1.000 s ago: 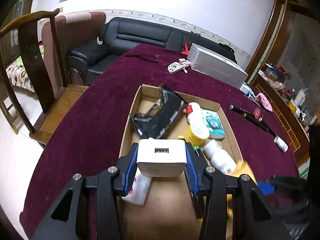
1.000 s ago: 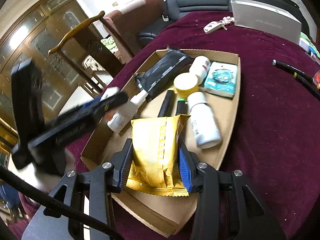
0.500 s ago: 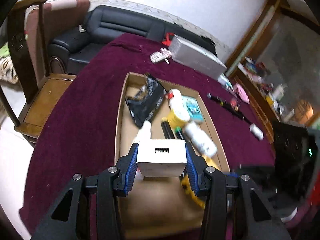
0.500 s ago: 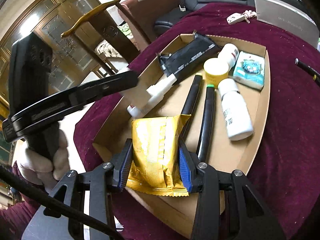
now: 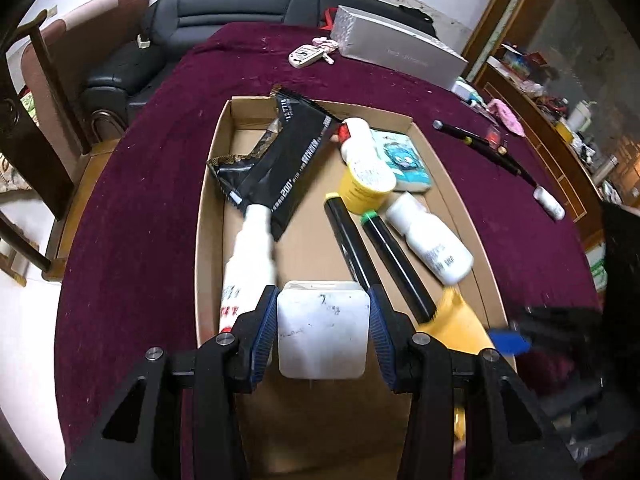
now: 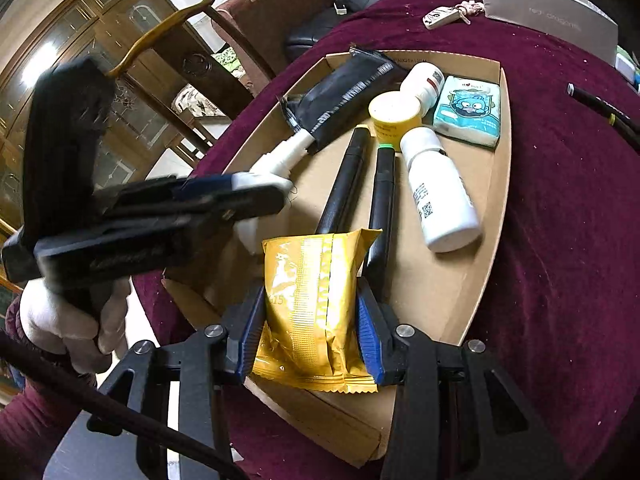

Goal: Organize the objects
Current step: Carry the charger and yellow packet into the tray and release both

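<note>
A shallow cardboard box lies on the maroon table. My left gripper is shut on a white charger block and holds it low over the box's near end; it also shows in the right wrist view. My right gripper is shut on a yellow snack packet over the box's near corner; the packet shows blurred in the left wrist view. In the box lie a black pouch, a white spray bottle, two black markers, a yellow-lidded jar, a white bottle and a tissue pack.
A grey long box and a key fob lie at the table's far side. A black pen and a small white cap lie right of the cardboard box. A wooden chair and a black sofa stand beyond the table.
My left gripper tilted down and lowered the charger toward the box floor; its flat face now shows instead of the USB end. My right gripper with the yellow packet moved further over the box.
</note>
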Available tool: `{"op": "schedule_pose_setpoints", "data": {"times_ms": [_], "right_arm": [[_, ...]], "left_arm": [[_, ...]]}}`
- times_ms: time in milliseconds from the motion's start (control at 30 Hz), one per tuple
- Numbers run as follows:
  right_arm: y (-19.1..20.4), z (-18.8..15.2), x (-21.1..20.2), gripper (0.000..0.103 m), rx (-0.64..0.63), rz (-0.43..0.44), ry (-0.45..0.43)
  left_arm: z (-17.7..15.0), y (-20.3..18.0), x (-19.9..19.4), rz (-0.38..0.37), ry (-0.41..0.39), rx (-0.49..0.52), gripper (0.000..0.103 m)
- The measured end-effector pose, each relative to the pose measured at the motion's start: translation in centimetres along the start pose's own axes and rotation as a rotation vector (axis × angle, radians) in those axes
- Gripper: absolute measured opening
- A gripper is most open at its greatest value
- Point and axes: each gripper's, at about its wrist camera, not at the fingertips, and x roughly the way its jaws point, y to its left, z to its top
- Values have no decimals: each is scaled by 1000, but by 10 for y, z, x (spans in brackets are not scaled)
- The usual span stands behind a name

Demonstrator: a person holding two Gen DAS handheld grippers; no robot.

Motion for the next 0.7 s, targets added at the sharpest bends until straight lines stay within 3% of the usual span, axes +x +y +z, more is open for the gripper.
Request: {"op": "schedule_pose_setpoints", "data": {"times_ms": [167, 333, 467, 700], "right_arm": [[5, 1, 8, 41, -17, 3, 13], [13, 6, 15, 41, -53, 4, 19], [22, 8, 20, 41, -94, 27, 28], [25, 14, 39, 43, -85, 92, 66]], "left_arm": [[4, 10, -1, -24, -39, -90, 40], [3, 16, -32, -63, -147, -136, 40], [-3, 24, -59, -75, -244, -177, 48], [-8, 29, -68, -91, -305, -230, 50]]}}
